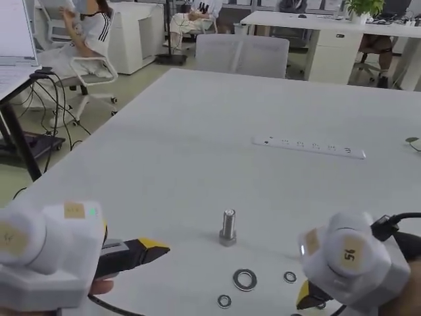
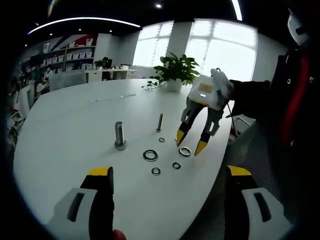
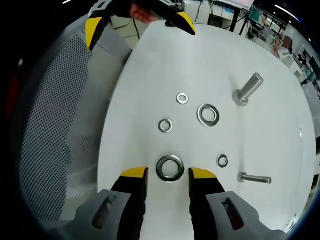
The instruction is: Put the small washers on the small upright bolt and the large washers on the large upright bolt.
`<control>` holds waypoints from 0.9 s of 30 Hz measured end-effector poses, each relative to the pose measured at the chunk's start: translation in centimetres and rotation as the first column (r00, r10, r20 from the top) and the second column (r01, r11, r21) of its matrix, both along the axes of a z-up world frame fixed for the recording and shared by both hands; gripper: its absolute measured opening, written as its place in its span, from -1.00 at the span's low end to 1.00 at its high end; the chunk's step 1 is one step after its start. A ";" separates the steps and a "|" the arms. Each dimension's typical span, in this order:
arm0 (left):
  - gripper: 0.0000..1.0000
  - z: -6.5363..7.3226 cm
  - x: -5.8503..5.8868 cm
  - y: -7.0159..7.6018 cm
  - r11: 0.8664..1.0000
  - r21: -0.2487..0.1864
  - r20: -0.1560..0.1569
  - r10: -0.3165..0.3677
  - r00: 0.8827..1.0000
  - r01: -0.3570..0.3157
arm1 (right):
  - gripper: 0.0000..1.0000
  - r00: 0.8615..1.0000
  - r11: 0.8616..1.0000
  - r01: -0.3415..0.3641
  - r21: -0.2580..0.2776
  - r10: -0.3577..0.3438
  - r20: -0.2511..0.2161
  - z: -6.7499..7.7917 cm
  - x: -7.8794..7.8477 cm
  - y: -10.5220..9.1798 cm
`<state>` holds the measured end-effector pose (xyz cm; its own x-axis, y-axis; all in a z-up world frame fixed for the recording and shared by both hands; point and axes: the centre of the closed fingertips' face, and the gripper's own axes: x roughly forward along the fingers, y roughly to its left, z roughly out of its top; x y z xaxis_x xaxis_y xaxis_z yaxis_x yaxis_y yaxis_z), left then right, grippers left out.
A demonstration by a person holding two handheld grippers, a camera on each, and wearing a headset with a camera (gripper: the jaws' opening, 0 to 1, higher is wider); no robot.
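Note:
The large bolt (image 1: 227,227) stands upright on the white table (image 1: 197,151). In the left gripper view the small bolt (image 2: 160,122) stands behind the large bolt (image 2: 119,136). A large washer (image 3: 170,168) lies flat between the tips of my right gripper (image 3: 169,175), which is open and straddles it. A second large washer (image 3: 208,114) and three small washers (image 3: 165,125) lie loose nearby. My left gripper (image 2: 169,172) is open wide and holds nothing; it hovers near the table's edge, facing the right gripper (image 2: 191,142).
A white power strip (image 1: 309,146) lies farther back on the table. A potted plant (image 2: 175,70) stands at the far end. The table's front edge runs close to the washers. Office chairs (image 1: 240,54) and a seated person are beyond the table.

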<state>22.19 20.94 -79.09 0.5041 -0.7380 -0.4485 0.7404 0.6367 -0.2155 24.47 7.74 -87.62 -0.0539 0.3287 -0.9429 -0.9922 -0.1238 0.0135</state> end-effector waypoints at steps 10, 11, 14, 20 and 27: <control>0.83 0.1 0.0 0.0 1.000 -0.004 0.005 0.006 1.000 -0.006 | -0.38 0.999 0.999 -0.018 -0.038 0.019 0.027 -0.2 0.2 0.0; 0.83 0.1 0.0 0.0 1.000 -0.006 0.006 0.007 1.000 -0.007 | -0.38 0.999 0.999 -0.025 -0.043 0.027 0.034 -0.2 0.2 0.0; 0.83 0.1 0.0 0.0 1.000 -0.006 0.007 0.010 1.000 -0.010 | -0.39 0.998 0.997 -0.039 -0.060 0.042 0.044 -0.2 0.1 0.0; 0.83 0.2 -0.1 -0.1 1.000 -0.008 0.009 0.013 1.000 -0.013 | -0.46 0.998 0.996 -0.044 -0.076 0.047 0.030 -0.3 0.0 -0.1; 0.83 0.4 -0.2 -0.1 1.000 -0.009 0.013 0.019 1.000 -0.019 | -0.50 0.998 0.992 -0.055 -0.112 0.059 0.033 -0.3 0.0 -0.1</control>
<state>21.95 20.89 -78.73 0.5235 -0.7324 -0.4352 0.7310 0.6486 -0.2121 24.46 7.61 -87.94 -0.0349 0.2195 -0.9750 -0.9837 -0.1798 -0.0053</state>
